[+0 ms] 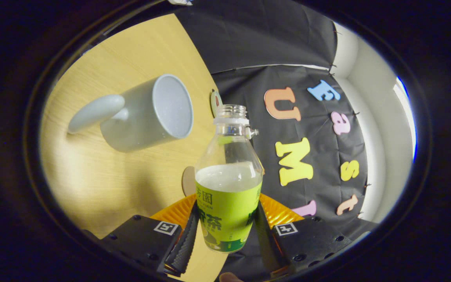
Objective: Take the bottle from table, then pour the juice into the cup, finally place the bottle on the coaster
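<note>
Pale wood grain marks the worktop in the gripper view, where the gripper clamps a clear bottle by its green-labelled lower body, one finger pressed to each side. The bottle is uncapped and roughly half full of a cloudy pale liquid, its long axis running straight ahead along the fingers, open neck pointing away from them. The whole scene appears rolled to one side, which suggests the gripper is tipped. A light grey cup stands on the worktop beyond and to the left of the bottle's neck, handle turned away from the bottle, its mouth facing the bottle and apparently empty. Mouth and neck are near but not yet aligned, so the pour looks to depend on swinging the neck left over the rim. A small round disc, possibly the coaster, lies on the worktop, partly hidden behind the bottle.
</note>
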Motion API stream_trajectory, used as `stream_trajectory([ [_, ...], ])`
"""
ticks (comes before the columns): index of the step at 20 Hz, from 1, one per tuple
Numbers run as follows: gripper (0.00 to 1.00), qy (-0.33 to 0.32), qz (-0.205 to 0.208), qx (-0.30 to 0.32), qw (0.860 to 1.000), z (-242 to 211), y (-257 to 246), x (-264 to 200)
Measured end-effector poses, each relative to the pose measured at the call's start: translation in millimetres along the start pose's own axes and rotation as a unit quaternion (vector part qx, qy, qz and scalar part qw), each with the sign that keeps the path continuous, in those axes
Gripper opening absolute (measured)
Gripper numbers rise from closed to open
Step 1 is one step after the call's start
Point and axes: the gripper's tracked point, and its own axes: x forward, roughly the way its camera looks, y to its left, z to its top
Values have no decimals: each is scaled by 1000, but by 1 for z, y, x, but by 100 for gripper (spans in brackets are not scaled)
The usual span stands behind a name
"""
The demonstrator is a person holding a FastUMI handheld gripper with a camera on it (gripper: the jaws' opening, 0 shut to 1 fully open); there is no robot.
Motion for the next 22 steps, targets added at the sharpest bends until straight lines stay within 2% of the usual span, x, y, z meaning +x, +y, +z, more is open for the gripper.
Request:
stream_trajectory([
  [12,75,-1,-25,-128,991,6,-16,3],
  [22,75,-4,-39,-191,981,13,-30,10],
])
